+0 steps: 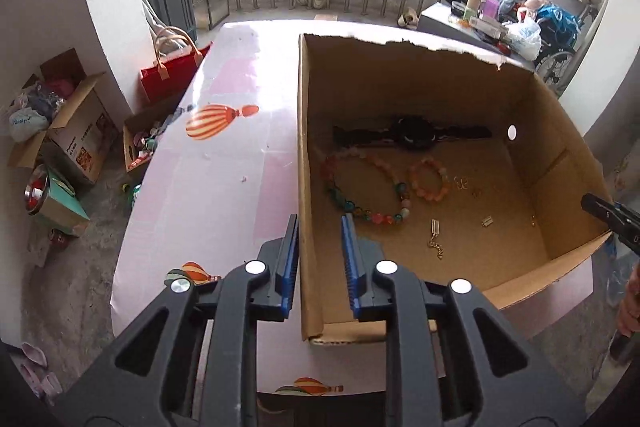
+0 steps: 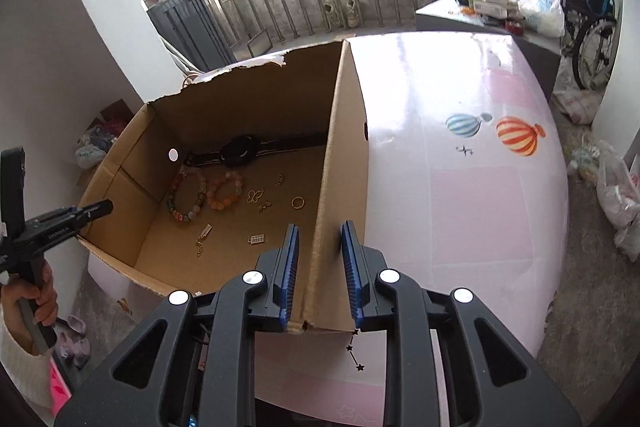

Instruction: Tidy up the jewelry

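An open cardboard box (image 1: 400,87) stands on the pink balloon-print table (image 1: 224,167). On its floor lie a black watch (image 1: 412,133), a multicoloured bead string (image 1: 360,213), an orange bead bracelet (image 1: 430,181) and small gold pieces (image 1: 436,227). My left gripper (image 1: 320,221) straddles the box's left wall, jaws open, with a gap between the wall and the inner pad. My right gripper (image 2: 320,227) straddles the right wall (image 2: 340,147) the same way, open, its pads off the cardboard. In the right wrist view the left gripper's tip (image 2: 92,209) shows at the far side, its handle in a hand (image 2: 36,299).
Cardboard boxes of clutter (image 1: 76,131) and a red bag (image 1: 172,71) sit on the floor left of the table. A grey side table with bottles and bags (image 1: 480,19) stands behind, near a wheelchair (image 2: 592,39). Plastic bags (image 2: 616,195) lie on the floor to the right.
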